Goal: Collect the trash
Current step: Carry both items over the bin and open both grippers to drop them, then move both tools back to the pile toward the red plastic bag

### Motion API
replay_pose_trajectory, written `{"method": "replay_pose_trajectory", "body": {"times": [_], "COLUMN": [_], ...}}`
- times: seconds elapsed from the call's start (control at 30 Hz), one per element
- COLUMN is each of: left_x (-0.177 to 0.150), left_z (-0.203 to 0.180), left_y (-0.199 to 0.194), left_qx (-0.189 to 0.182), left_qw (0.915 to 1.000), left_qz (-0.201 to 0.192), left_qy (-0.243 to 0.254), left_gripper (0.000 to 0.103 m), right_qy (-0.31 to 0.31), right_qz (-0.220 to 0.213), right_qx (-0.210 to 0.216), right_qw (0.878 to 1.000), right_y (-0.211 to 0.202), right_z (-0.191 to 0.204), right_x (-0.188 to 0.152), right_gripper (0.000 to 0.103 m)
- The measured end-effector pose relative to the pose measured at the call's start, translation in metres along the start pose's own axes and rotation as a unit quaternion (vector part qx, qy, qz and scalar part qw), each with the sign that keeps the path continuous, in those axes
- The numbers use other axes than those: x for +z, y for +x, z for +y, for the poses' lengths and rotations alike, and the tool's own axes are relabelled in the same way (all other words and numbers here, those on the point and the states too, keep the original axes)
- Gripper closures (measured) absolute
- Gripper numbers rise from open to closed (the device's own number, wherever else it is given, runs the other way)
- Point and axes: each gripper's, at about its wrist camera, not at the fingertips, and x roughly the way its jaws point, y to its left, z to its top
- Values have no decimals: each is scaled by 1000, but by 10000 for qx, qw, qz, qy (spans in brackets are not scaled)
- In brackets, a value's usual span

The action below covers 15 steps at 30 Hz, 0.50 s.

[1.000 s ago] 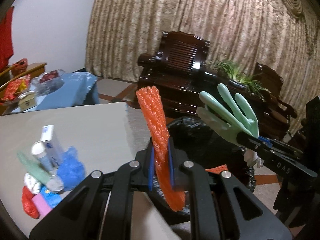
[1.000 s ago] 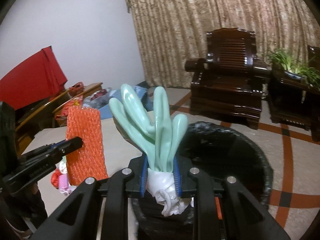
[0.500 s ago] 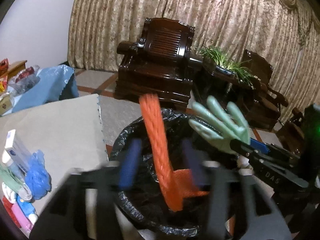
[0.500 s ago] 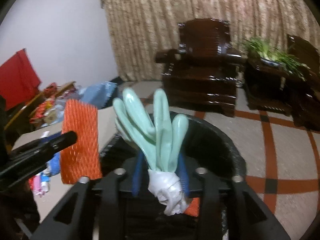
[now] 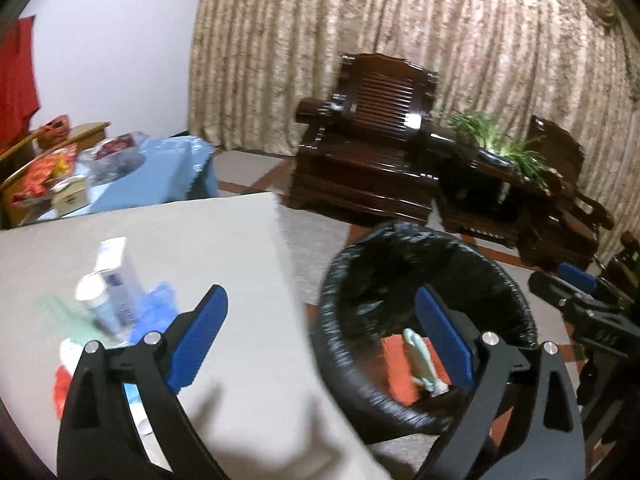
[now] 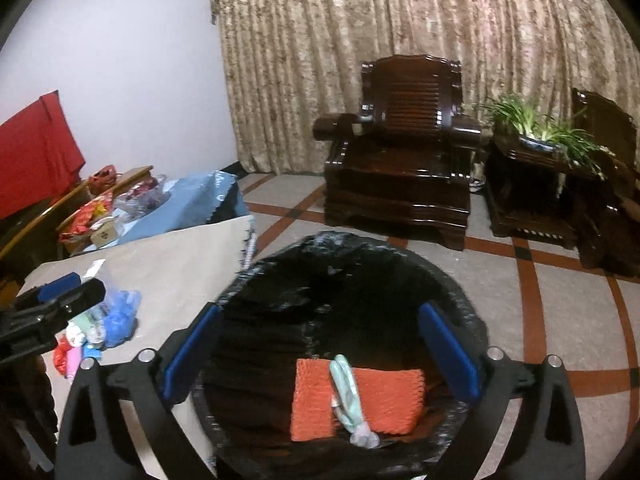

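Both tongs stand wide open and hold nothing: the left tongs (image 5: 320, 340) span the edge of the beige cloth-covered surface (image 5: 224, 248) and the round bin lined with a black plastic bag (image 5: 516, 300), and the right tongs (image 6: 320, 352) hang directly over the bin mouth. Inside the bin lie a flat orange foam-net sleeve (image 6: 384, 396) and, across it, a pale green rubber glove (image 6: 346, 392) with a knotted whitish cuff. The remaining trash sits in a small heap on the surface, near its left edge: a white-and-blue cardboard carton (image 5: 120, 276) standing upright, a white-capped cylindrical tube (image 5: 96, 300) touching it, a crumpled blue plastic bag (image 5: 158, 304) just beside both, a red crinkled wrapper (image 5: 64, 384) and some pale green and pink items, too blurred to identify. Handling judgement: every item looks light. The carton is stiff but thin-walled; grip it across its narrow faces at mid-height with moderate closing force to avoid crushing. The tube is rigid, smooth and likely to roll or slip; grip it across the body, not on the cap. The blue bag and the red wrapper are soft and collapsible; pinch a raised fold at the top of the crumple and close fully, as thin film may slide out of a partial grip. Items touch one another, so lifting one may topple its neighbour.
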Motion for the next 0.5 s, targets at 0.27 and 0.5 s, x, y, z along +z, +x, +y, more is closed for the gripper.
{"method": "replay_pose_trajectory", "body": {"times": [0.27, 0.5], "left_x": [-15, -28], "left_z": [62, 114], "left_y": [-39, -66], "left_qx": [742, 1227], "left_qw": [9968, 9907], "left_qz": [-129, -161], "left_qy": [-263, -565], "left_gripper": [9, 10], "right_qy": [-327, -652], "right_qz": [65, 109], "right_qx": [480, 948], "right_qw": [9983, 9933], "right_y": [10, 21], "right_z": [53, 105], "right_x": [-9, -19], "right_gripper": [6, 6]}}
